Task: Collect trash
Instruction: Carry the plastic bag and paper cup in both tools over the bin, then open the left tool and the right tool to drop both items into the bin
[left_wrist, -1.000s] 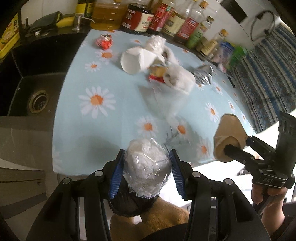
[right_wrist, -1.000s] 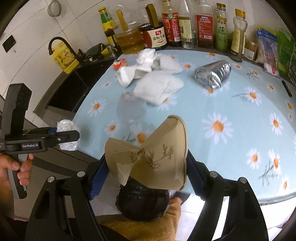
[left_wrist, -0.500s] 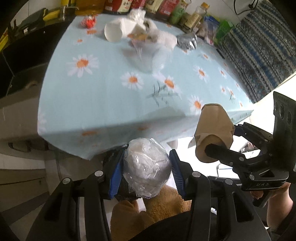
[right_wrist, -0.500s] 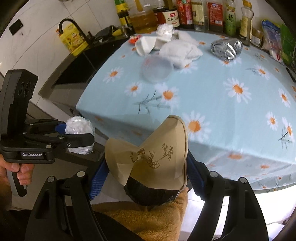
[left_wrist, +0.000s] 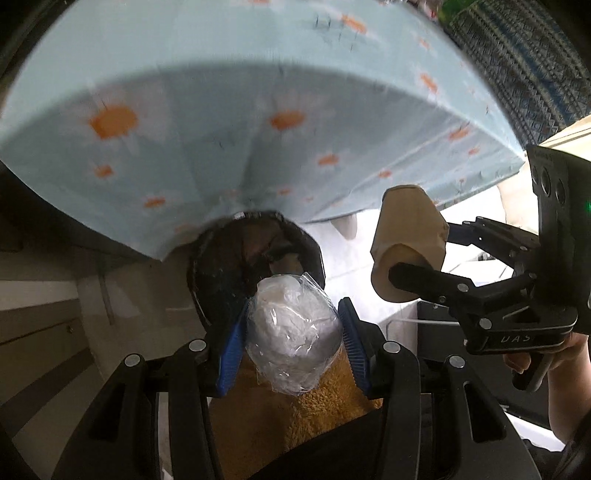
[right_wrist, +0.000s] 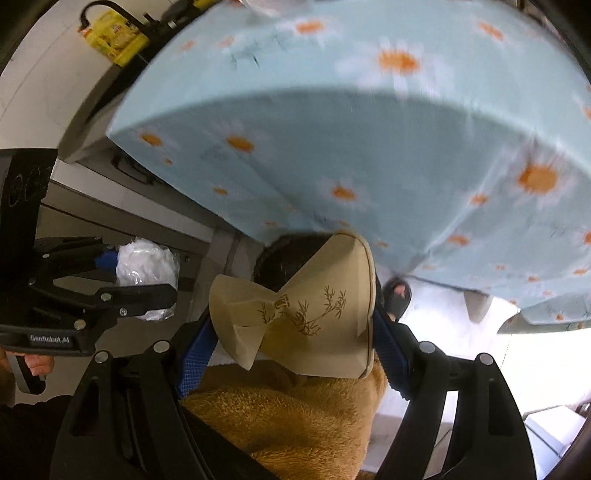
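Your left gripper (left_wrist: 293, 332) pinches a plastic-wrapped wad (left_wrist: 291, 332) just above the black bin (left_wrist: 255, 258). Your right gripper (right_wrist: 291, 332) clamps a crushed paper cup (right_wrist: 295, 310) beside it. Neither piece is dropped yet; the surface's (right_wrist: 332, 110) top is mostly hidden.

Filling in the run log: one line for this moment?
left gripper: shut on plastic-wrapped wad | right gripper: shut on crushed paper cup | both over black bin
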